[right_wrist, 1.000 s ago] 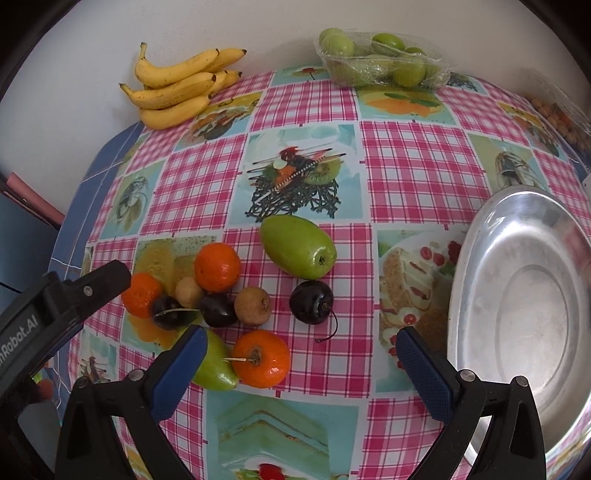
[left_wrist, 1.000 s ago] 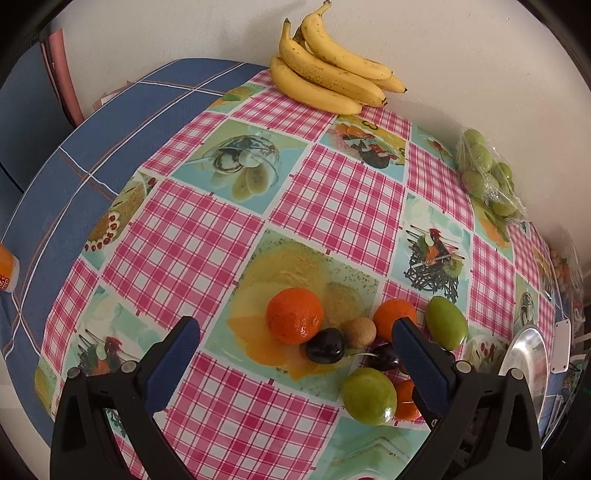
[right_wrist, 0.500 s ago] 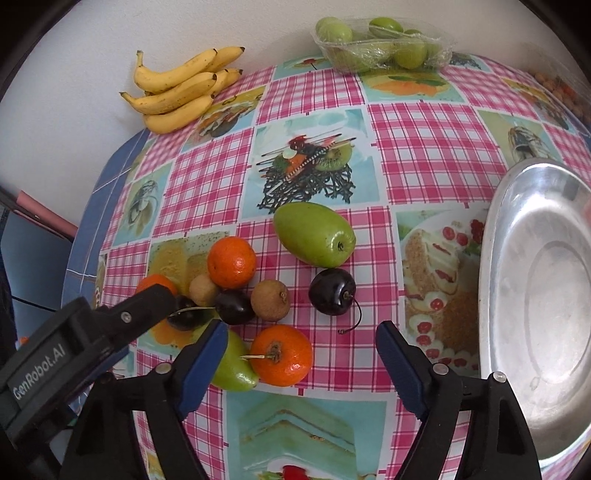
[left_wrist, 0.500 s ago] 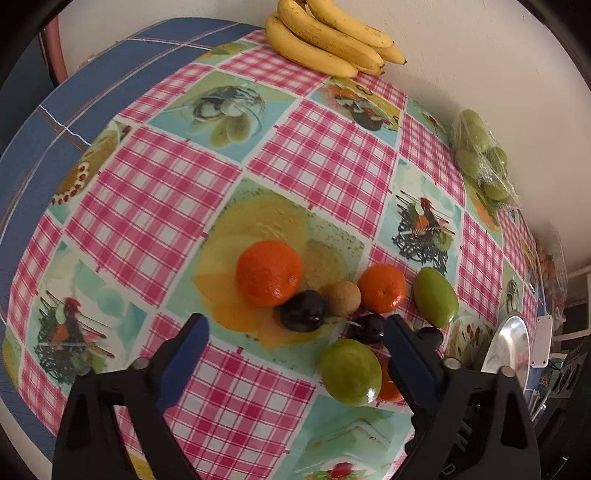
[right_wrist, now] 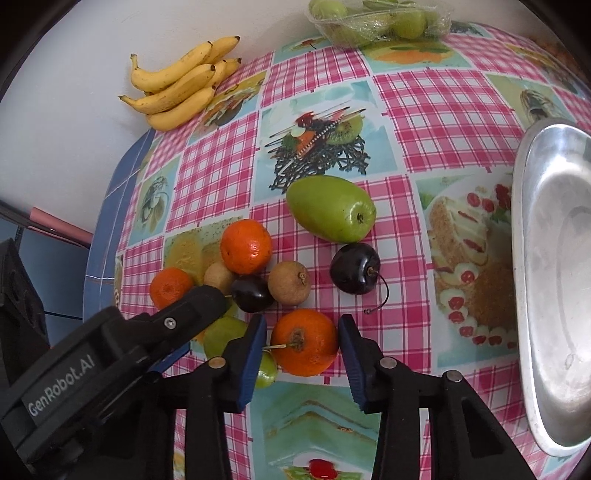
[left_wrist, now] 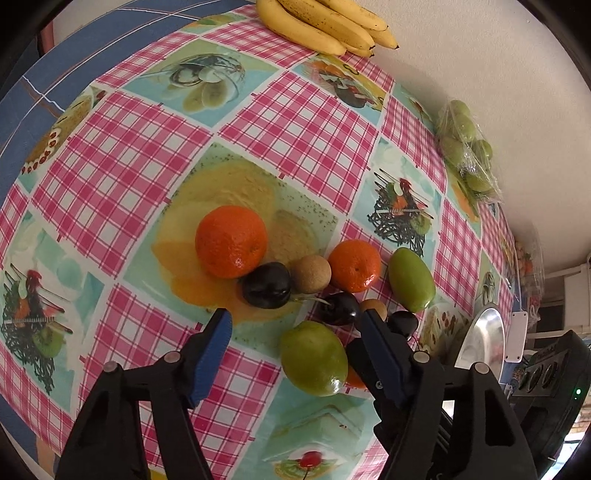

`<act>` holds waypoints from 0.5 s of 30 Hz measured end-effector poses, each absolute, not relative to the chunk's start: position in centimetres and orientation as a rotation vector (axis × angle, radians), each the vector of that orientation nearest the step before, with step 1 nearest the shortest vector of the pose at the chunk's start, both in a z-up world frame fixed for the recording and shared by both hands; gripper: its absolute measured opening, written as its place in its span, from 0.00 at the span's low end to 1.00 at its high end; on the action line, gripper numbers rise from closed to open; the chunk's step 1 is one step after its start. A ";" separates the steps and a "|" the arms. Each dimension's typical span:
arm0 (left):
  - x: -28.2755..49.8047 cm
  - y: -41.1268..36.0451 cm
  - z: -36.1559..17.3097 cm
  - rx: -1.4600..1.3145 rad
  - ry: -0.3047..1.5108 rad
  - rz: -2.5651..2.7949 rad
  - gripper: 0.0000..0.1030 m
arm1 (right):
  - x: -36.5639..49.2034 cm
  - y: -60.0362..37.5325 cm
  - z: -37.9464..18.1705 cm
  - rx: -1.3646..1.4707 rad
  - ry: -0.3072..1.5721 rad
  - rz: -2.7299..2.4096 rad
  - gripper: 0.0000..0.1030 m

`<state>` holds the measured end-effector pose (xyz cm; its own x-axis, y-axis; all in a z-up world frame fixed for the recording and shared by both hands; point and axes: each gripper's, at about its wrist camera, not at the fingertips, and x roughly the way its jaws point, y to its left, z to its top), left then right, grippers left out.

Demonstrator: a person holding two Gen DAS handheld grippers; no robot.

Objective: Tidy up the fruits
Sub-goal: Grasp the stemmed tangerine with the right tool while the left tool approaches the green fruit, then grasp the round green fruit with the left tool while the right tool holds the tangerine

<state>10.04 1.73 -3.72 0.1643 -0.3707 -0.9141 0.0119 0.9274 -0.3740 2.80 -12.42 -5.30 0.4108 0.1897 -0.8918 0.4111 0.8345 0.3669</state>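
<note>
Loose fruit lies clustered on the checked tablecloth. In the left wrist view my left gripper (left_wrist: 295,332) hangs over a round green fruit (left_wrist: 314,358). Its jaws are closing; the fruit lies between them near the right pad, and the left pad is clear of it. My right gripper (right_wrist: 302,345) is closing around an orange with a stalk (right_wrist: 304,341); the pads sit almost against its sides. Further back lie two more oranges (right_wrist: 245,245), dark cherries (right_wrist: 354,267), brown longans (right_wrist: 288,282) and a long green fruit (right_wrist: 330,208).
A steel plate (right_wrist: 521,221) stands at the right edge. Bananas (right_wrist: 177,88) and a wrapped pack of green fruit (right_wrist: 376,22) lie against the back wall. One of the left gripper's fingers (right_wrist: 192,302) crosses the right wrist view's lower left, close beside my right gripper.
Both pairs of jaws have narrowed from wide open. The left gripper tilted down and sank toward the fruit cluster. The right pads now flank the stalked orange closely.
</note>
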 end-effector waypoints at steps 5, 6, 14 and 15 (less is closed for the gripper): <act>10.0 1.6 -3.6 -0.320 1.391 -0.290 0.66 | 2.7 -12.4 -5.3 0.618 1.150 -0.148 0.39; 10.0 1.6 -3.6 -0.321 1.393 -0.290 0.66 | 2.6 -12.5 -5.2 0.620 1.150 -0.148 0.39; 9.9 1.0 -4.1 -0.318 1.421 -0.294 0.61 | 1.6 -13.6 -4.2 0.619 1.151 -0.186 0.39; 9.9 0.8 -4.2 -0.317 1.424 -0.299 0.60 | 1.5 -13.6 -4.1 0.610 1.152 -0.197 0.39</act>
